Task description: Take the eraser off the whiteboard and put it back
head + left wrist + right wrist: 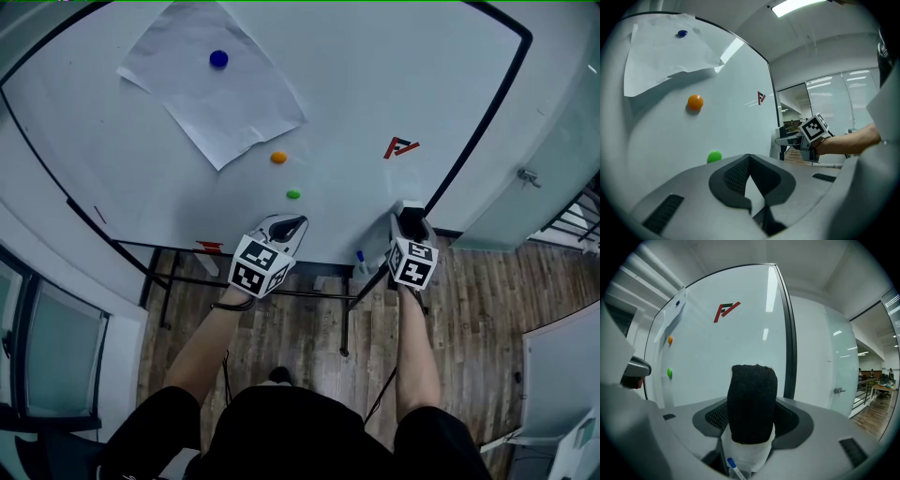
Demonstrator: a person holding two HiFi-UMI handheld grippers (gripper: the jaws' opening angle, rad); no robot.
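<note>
As you face the whiteboard (356, 94), right gripper (752, 420): jaws apart astride the eraser (752, 399), centre frame, not yet clamped.
Eraser axis: upright, straight ahead of that claw.
Left gripper (750, 161): jaws together, empty, farther off.

Floor is grey-brown wood planks (469, 309), which run beneath the whiteboard (375, 84) and out in front of it. Off the whiteboard's right edge stands a frosted glass partition (525, 141) with a metal handle (530, 176) and a dark railing (574, 217) beyond it; off its left edge, a dark-framed window (52, 352) is set low in a white wall (56, 253). Ceiling is white with one lit strip light (796, 6); further back are glazed panels with blinds (843, 93) and a distant desk (881, 390), too small to detail.
</note>
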